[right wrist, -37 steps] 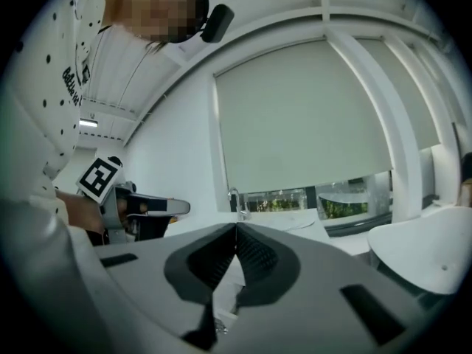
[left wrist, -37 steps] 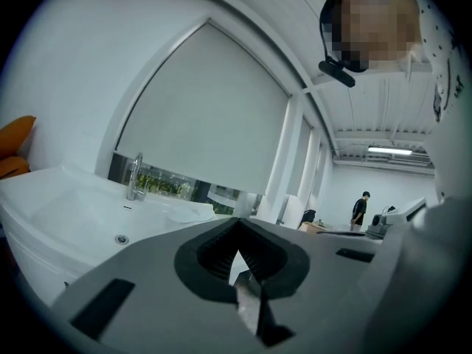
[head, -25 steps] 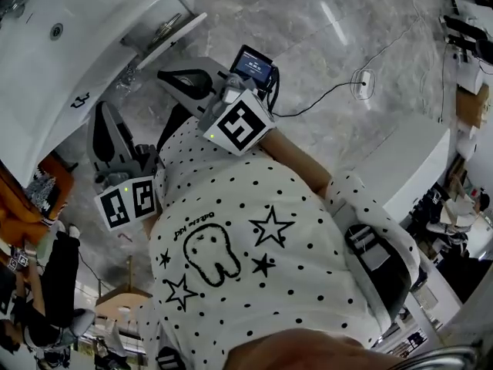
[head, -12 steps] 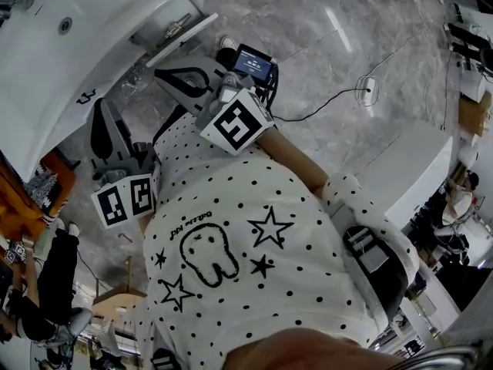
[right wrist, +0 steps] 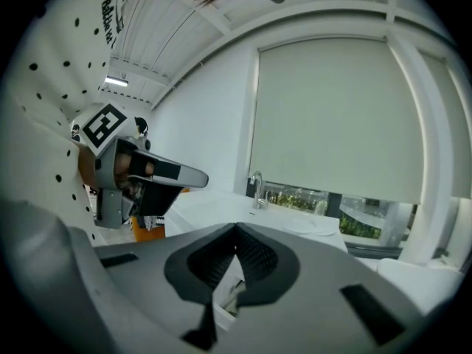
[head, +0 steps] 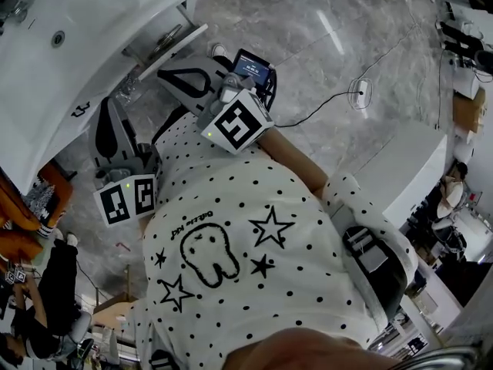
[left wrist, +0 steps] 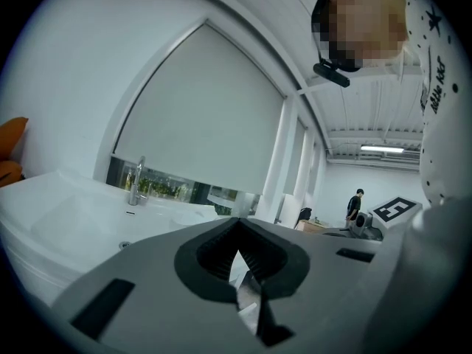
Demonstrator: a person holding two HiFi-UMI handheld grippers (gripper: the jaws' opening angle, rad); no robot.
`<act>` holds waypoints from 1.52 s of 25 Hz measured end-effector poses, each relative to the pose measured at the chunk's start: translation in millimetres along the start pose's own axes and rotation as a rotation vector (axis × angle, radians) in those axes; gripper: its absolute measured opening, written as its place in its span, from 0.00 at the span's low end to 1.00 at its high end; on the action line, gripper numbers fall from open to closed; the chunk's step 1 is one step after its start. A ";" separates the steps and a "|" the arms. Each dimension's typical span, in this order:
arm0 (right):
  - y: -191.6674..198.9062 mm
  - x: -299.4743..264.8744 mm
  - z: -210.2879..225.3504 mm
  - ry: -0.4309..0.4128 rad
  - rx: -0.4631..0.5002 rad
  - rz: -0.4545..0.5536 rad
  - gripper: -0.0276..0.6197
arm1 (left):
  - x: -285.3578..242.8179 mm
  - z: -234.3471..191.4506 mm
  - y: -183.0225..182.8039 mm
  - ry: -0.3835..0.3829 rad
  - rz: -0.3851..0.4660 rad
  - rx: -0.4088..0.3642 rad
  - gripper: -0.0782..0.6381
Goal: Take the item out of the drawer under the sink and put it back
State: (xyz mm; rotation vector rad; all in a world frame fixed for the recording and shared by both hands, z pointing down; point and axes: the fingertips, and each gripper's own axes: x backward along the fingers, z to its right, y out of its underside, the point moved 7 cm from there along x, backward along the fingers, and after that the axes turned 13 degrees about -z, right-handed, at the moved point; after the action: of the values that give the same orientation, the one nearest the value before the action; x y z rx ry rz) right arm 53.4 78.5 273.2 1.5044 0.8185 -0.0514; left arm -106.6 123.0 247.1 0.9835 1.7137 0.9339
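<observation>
The white sink (head: 77, 60) runs across the upper left of the head view, and below its edge a drawer (head: 171, 43) stands pulled out. What lies in the drawer is too small to make out. My right gripper (head: 168, 74) is shut and empty, its tips close to the drawer front. My left gripper (head: 103, 110) is also shut with nothing in it, pointing at the sink's underside. In the left gripper view the closed jaws (left wrist: 237, 228) face the basin and its tap (left wrist: 136, 181). The right gripper view (right wrist: 236, 231) shows the tap (right wrist: 257, 189) and the left gripper (right wrist: 151, 179).
A cable with a power strip (head: 360, 91) lies on the marble floor to the right. A white counter (head: 404, 172) stands at the right. An orange object (head: 19, 214) and a seated person (head: 54, 276) are at the left. A small screen (head: 253, 65) rides on the right gripper.
The head view sways a little. Both grippers stay shut and keep nearly the same places by the drawer.
</observation>
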 end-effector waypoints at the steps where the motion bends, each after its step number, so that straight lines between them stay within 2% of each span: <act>1: -0.2 -0.4 0.1 -0.001 0.002 0.001 0.06 | 0.2 -0.4 0.2 -0.001 0.004 0.002 0.10; 8: 0.4 0.0 -1.3 -0.011 0.019 -0.004 0.06 | 5.5 -2.0 5.0 -0.025 0.015 0.029 0.10; 18: -1.8 -2.7 -3.6 -0.020 0.020 0.002 0.06 | 7.5 -4.4 2.8 -0.039 0.005 0.023 0.10; 38: -2.4 -2.8 -7.4 -0.029 0.030 -0.007 0.06 | 6.3 -4.2 2.4 -0.028 -0.017 0.027 0.10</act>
State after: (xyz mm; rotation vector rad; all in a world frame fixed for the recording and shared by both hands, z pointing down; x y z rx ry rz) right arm 46.8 83.5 273.7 1.5254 0.8032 -0.0904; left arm -111.7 129.0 248.4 0.9939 1.7130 0.8843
